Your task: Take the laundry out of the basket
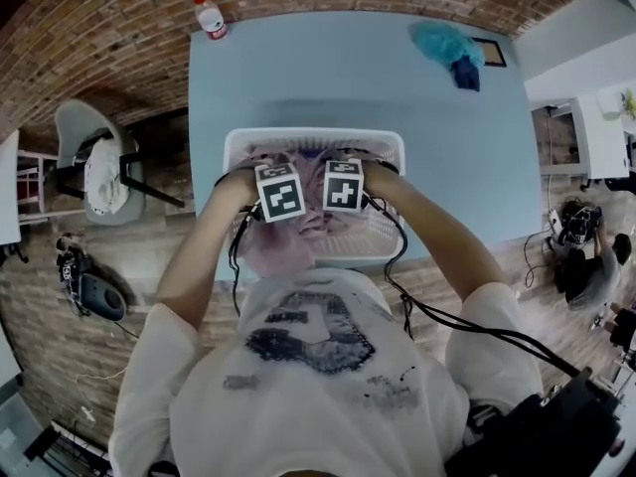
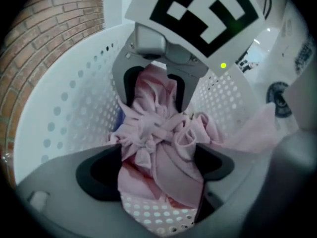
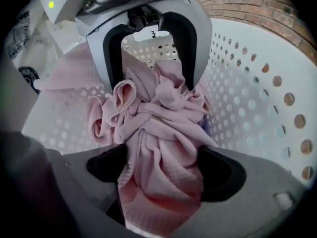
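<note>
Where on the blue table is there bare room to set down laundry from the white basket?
The widest bare patch of table lies beyond the basket, between the water bottle at the far left corner and the teal cloth at the far right. Narrower strips flank the basket. Inside it is crowded: pink laundry, the left gripper and the right gripper.

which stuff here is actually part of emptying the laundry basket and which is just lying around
In the job: white perforated plastic basket; crumpled pink cloth inside it; left gripper and right gripper, both open around that cloth.
Lying about: clear plastic bottle with red cap; teal cloth and dark blue cloth on the light blue table; grey chair draped with white cloth.
</note>
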`<state>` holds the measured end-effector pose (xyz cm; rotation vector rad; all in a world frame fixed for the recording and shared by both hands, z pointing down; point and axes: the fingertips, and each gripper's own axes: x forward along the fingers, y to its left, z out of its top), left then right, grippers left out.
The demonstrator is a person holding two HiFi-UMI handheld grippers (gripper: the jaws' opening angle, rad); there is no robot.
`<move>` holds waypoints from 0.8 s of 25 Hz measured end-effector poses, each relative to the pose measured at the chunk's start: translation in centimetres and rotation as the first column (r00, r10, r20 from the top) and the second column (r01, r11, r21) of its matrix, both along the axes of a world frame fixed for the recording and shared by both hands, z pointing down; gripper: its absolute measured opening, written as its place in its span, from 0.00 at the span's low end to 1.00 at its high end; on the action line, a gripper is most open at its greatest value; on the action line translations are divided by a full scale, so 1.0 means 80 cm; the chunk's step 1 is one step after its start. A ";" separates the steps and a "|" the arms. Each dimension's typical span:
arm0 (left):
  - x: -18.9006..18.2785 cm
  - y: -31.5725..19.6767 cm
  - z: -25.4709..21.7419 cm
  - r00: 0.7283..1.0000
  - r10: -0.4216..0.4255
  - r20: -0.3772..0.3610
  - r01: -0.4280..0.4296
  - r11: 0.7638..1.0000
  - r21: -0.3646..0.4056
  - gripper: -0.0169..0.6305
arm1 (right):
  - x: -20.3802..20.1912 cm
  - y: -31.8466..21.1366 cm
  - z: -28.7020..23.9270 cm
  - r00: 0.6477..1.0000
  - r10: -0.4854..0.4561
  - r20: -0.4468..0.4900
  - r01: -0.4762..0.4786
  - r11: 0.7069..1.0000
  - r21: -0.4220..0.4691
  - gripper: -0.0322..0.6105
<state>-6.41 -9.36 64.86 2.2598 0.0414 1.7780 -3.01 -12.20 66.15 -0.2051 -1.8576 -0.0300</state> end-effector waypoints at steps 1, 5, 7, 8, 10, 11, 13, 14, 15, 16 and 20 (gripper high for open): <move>-0.002 -0.004 0.005 1.000 0.013 0.019 -0.013 1.000 0.017 0.71 | 0.001 0.001 0.005 1.000 0.001 -0.006 -0.001 1.000 -0.005 0.77; 0.000 -0.003 0.025 0.999 0.031 0.033 -0.030 0.999 -0.020 0.74 | 0.002 0.011 0.025 1.000 0.016 -0.016 -0.016 0.999 -0.030 0.77; 0.005 0.004 0.035 0.999 0.027 0.024 -0.026 0.997 -0.077 0.74 | 0.003 0.014 0.035 0.999 0.042 -0.023 -0.043 0.998 -0.052 0.77; 0.005 0.006 0.040 0.999 0.026 0.026 -0.023 0.995 -0.096 0.77 | 0.004 0.016 0.037 0.998 0.051 -0.025 -0.052 0.997 -0.058 0.77; 0.005 0.003 0.042 0.999 0.026 0.029 -0.022 0.993 -0.113 0.81 | 0.003 0.016 0.039 0.998 0.058 -0.027 -0.060 0.996 -0.062 0.77; 0.007 0.001 0.041 0.999 0.024 0.023 -0.021 0.992 -0.121 0.81 | 0.003 0.015 0.040 0.998 0.059 -0.028 -0.061 0.996 -0.061 0.76; 0.009 -0.001 0.042 0.999 0.023 0.022 -0.020 0.989 -0.143 0.82 | 0.005 0.015 0.043 0.998 0.060 -0.034 -0.062 0.996 -0.059 0.73; 0.008 -0.001 0.043 0.999 0.023 0.029 -0.019 0.989 -0.149 0.82 | 0.006 0.015 0.044 0.997 0.060 -0.038 -0.062 0.996 -0.058 0.70; 0.007 -0.003 0.044 0.999 0.022 0.035 -0.017 0.989 -0.150 0.82 | 0.007 0.015 0.044 0.997 0.060 -0.041 -0.062 0.996 -0.056 0.68; 0.008 -0.003 0.044 0.999 0.022 0.037 -0.017 0.989 -0.150 0.82 | 0.008 0.015 0.044 0.997 0.059 -0.044 -0.062 0.997 -0.054 0.65; 0.010 -0.002 0.044 0.999 0.035 0.034 -0.029 0.986 -0.163 0.82 | 0.012 0.012 0.041 0.996 0.068 -0.049 -0.071 0.997 -0.042 0.53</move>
